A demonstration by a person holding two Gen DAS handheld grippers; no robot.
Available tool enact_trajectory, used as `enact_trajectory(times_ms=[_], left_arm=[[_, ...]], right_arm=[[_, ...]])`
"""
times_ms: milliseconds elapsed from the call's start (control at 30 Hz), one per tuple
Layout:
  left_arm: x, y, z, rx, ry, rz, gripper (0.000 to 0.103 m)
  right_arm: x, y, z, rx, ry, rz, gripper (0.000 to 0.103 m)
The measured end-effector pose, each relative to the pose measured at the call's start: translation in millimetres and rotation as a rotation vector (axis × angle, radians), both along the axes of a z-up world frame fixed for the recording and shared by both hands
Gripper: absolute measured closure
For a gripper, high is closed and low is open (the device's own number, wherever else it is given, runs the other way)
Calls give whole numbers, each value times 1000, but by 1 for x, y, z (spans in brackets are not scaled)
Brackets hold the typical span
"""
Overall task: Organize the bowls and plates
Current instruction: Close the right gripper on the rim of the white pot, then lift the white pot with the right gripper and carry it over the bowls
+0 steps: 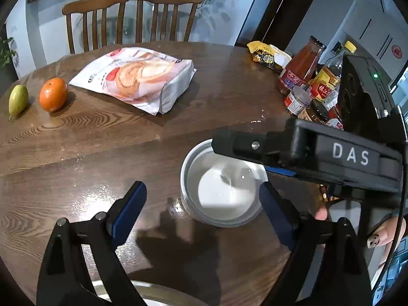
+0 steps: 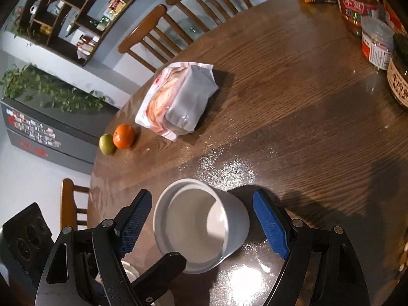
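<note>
1 white bowl (image 2: 201, 225) stands upright on the dark wooden tabletop (image 2: 293, 97), near its front edge, and both tools crowd in on it. The right gripper (image 2: 202, 225) has its jaws spread wide, a blue pad on either side of the bowl, and neither pad seems to touch the wall. In the left wrist view the same bowl (image 1: 221, 186) sits ahead and to the right of the left gripper (image 1: 204, 211), whose jaws are also open; its right pad lies just beside the bowl's rim, while the other pad is over bare wood. The black body of the right tool crosses above the bowl there, lettered DAS. A pale rim of another dish (image 1: 158, 293) shows at the bottom edge of that view, mostly hidden.

Farther back lies a bag of bread rolls (image 1: 137, 76), and to its left an orange (image 1: 53, 93) with a green pear (image 1: 17, 100) just beside it. On the right side stands a cluster of sauce bottles and jars (image 1: 308, 81), with a yellow snack packet (image 1: 265, 53) behind them. 2 wooden chairs (image 1: 132, 17) are pushed up to the far side.
</note>
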State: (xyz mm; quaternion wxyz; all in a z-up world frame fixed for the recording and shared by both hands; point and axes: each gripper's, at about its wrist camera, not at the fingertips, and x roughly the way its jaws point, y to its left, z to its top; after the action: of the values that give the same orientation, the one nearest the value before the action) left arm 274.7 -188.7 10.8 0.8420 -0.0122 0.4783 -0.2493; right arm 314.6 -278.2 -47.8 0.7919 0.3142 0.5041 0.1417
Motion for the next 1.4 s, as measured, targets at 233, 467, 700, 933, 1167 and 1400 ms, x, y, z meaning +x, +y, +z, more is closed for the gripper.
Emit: enact_trajectory(times_ms=[233,467,700,933,1167,1400], left_arm=[[1,-4,-6,0,14,-15,24],[4,-4,-11,-11,49,-17,33],[7,-8,-14,-5,68,-22,36],[7,-12,-16,-4,79,-32,43],[7,-11,-15,-15,89,-34,40],[4,-7,-8,-42,80,-44,26]], right_arm=[[5,10,-8,-12,27,28,20],[7,13,-12,-26,36,39,29],[8,14,-16,-40,56,46,37],[8,14,-16,-73,60,45,46],[7,11,-16,-74,70,41,51],[6,9,-14,-62,85,31,51]])
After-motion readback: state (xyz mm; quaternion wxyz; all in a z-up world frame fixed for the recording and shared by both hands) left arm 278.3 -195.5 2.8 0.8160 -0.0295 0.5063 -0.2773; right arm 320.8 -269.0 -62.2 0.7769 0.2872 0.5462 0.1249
